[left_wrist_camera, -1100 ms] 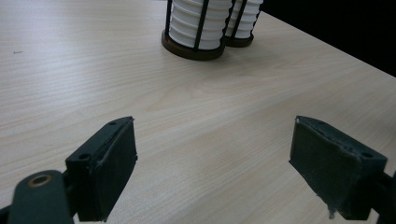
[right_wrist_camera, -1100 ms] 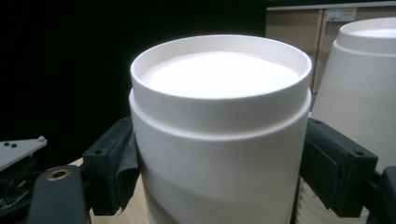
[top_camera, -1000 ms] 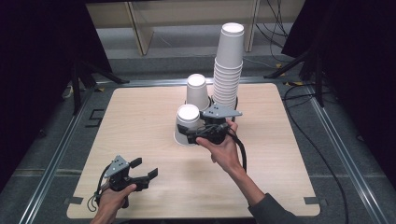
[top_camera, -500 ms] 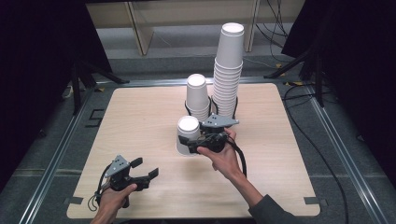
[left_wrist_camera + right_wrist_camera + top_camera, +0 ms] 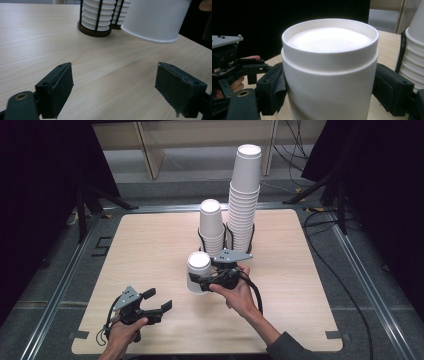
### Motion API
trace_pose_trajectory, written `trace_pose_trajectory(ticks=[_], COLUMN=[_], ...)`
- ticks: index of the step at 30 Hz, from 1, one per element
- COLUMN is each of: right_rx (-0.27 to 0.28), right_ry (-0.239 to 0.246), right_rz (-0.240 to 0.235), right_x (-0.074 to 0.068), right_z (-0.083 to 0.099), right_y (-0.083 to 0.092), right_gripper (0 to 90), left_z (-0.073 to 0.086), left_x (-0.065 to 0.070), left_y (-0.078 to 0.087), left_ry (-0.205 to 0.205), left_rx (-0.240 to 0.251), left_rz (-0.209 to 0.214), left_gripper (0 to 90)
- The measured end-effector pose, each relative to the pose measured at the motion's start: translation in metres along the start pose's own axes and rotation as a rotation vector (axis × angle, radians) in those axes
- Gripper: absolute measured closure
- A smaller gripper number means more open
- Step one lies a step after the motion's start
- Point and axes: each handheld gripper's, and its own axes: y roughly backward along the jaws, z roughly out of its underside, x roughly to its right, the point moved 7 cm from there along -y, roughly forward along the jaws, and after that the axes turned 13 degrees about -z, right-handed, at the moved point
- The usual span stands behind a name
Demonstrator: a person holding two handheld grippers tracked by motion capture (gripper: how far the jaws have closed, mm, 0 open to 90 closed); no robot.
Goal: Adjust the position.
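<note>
Inverted white paper cup (image 5: pixel 199 272), held above light wooden table (image 5: pixel 150 245).
Right gripper (image 5: pixel 202 282) clamped on cup; left gripper (image 5: pixel 157 300) spread wide, holding nothing.

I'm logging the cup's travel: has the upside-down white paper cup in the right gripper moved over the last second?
Yes. The upside-down white paper cup has come toward the person, away from the short cup stack, carried by the right gripper.

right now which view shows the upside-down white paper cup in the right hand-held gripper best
The right gripper view: the upside-down white paper cup sits close between the black jaws, recessed base up. The high view shows it small. The left gripper view catches only its wall and rim, above the table.
</note>
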Motion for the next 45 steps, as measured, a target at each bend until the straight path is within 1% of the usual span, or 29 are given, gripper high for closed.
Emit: trace_pose_trajectory(ticks=[1,2,3,4,6,7,10,11,12,13,14,15,16,17,18,19,20,22,24,26,27,29,31,33,34,35,38,40,45], right_rx=[-0.005,-0.003,-0.003,-0.003,-0.007,-0.015,-0.011,-0.018,-0.016,-0.016,-0.019,-0.018,-0.023,-0.021,-0.020,-0.024,-0.027,-0.026,-0.041,-0.024,-0.022,-0.014,-0.014,-0.013,-0.015,-0.010,-0.008,-0.005,-0.008], right_ry=[0.016,-0.015,0.011,0.002,0.003,0.007,-0.004,0.016,0.000,-0.004,0.017,0.004,0.017,0.004,0.011,0.024,0.006,0.010,0.014,0.018,0.002,0.009,-0.024,0.009,-0.014,0.008,-0.001,-0.007,-0.015], right_rz=[0.007,-0.016,-0.002,-0.021,-0.020,-0.024,-0.051,-0.041,-0.063,-0.066,-0.060,-0.077,-0.063,-0.076,-0.078,-0.074,-0.088,-0.094,-0.079,-0.098,-0.103,-0.120,-0.140,-0.138,-0.160,-0.150,-0.157,-0.160,-0.167], right_x=[0.001,-0.002,-0.001,-0.003,-0.004,-0.005,-0.011,-0.011,-0.014,-0.017,-0.016,-0.019,-0.019,-0.021,-0.021,-0.021,-0.024,-0.025,-0.026,-0.028,-0.030,-0.032,-0.037,-0.038,-0.041,-0.040,-0.041,-0.042,-0.043], right_z=[0.001,0.001,0.001,0.003,0.003,0.004,0.005,0.005,0.006,0.006,0.006,0.006,0.006,0.006,0.007,0.007,0.008,0.009,0.011,0.010,0.010,0.010,0.011,0.010,0.010,0.009,0.009,0.009,0.009], right_y=[0.000,-0.002,-0.002,-0.005,-0.005,-0.006,-0.012,-0.013,-0.015,-0.015,-0.016,-0.017,-0.017,-0.019,-0.019,-0.020,-0.021,-0.024,-0.023,-0.026,-0.027,-0.029,-0.030,-0.031,-0.031,-0.031,-0.031,-0.031,-0.031], right_gripper=[20.3,20.3,20.3,20.3,20.3,20.3,20.3,20.3,20.3,20.3,20.3,20.3,20.3,20.3,20.3,20.3,20.3,20.4,20.4,20.4,20.4,20.4,20.4,20.4,20.4,20.4,20.4,20.4,20.3], left_z=[-0.001,-0.002,-0.004,-0.005,-0.006,-0.007,-0.010,-0.009,-0.010,-0.009,-0.009,-0.009,-0.009,-0.010,-0.009,-0.008,-0.008,-0.007,-0.008,-0.008,-0.007,-0.006,-0.007,-0.007,-0.008,-0.009,-0.009,-0.008,-0.009], left_x=[0.002,0.003,0.007,0.010,0.012,0.012,0.018,0.019,0.023,0.025,0.027,0.029,0.031,0.033,0.035,0.035,0.037,0.039,0.043,0.045,0.044,0.046,0.047,0.048,0.048,0.049,0.050,0.049,0.051], left_y=[-0.001,-0.001,-0.003,-0.004,-0.004,-0.003,-0.007,-0.008,-0.011,-0.011,-0.012,-0.013,-0.014,-0.016,-0.018,-0.019,-0.020,-0.023,-0.025,-0.028,-0.028,-0.029,-0.031,-0.032,-0.032,-0.033,-0.032,-0.031,-0.030], left_ry=[-0.008,-0.021,-0.011,-0.015,-0.039,-0.060,-0.064,-0.064,-0.062,-0.069,-0.071,-0.075,-0.078,-0.091,-0.092,-0.118,-0.116,-0.123,-0.112,-0.113,-0.136,-0.131,-0.132,-0.130,-0.131,-0.134,-0.130,-0.147,-0.138], left_rx=[0.009,0.010,0.031,0.047,0.051,0.049,0.077,0.067,0.082,0.065,0.066,0.063,0.065,0.074,0.071,0.061,0.061,0.055,0.078,0.080,0.060,0.063,0.072,0.082,0.086,0.099,0.102,0.091,0.106], left_rz=[0.007,0.013,0.039,0.049,0.057,0.043,0.061,0.062,0.083,0.079,0.086,0.084,0.085,0.091,0.090,0.087,0.082,0.094,0.115,0.108,0.096,0.090,0.095,0.098,0.100,0.102,0.103,0.095,0.096], left_gripper=[14.3,14.3,14.3,14.3,14.3,14.3,14.3,14.3,14.3,14.3,14.3,14.3,14.3,14.3,14.3,14.3,14.2,13.8,13.3,9.8,8.0,3.8,2.4,1.2,1.0,0.8,0.6,0.8,1.6])
